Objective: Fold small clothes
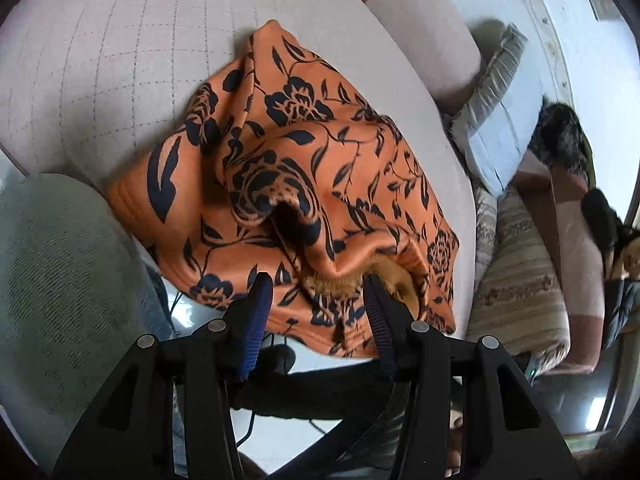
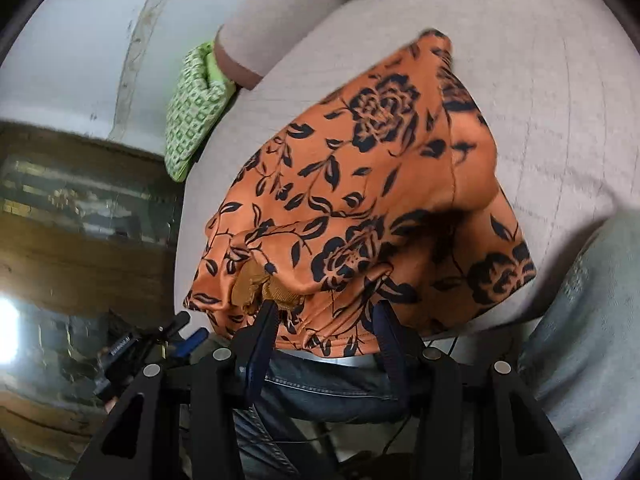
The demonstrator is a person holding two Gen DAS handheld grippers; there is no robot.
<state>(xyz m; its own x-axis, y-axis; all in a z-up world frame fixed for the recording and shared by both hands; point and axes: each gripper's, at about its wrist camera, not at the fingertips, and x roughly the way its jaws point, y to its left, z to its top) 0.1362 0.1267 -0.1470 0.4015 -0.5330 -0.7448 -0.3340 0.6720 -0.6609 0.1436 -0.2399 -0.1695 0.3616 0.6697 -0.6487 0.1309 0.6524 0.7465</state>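
An orange floral garment (image 1: pixel 320 168) is lying crumpled on the quilted beige cushion (image 1: pixel 100 80), overhanging its near edge, while both tongs, left (image 1: pixel 316 284) and right (image 2: pixel 328 308), are hovering half-open, gripping nothing.

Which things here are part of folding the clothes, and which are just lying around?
Part of the job:
- orange flowered garment, bunched on the sofa seat
- left claw, open at its near edge
- right claw, open at its near edge

Just lying about:
- green checked cloth
- grey cushion
- dark furry thing
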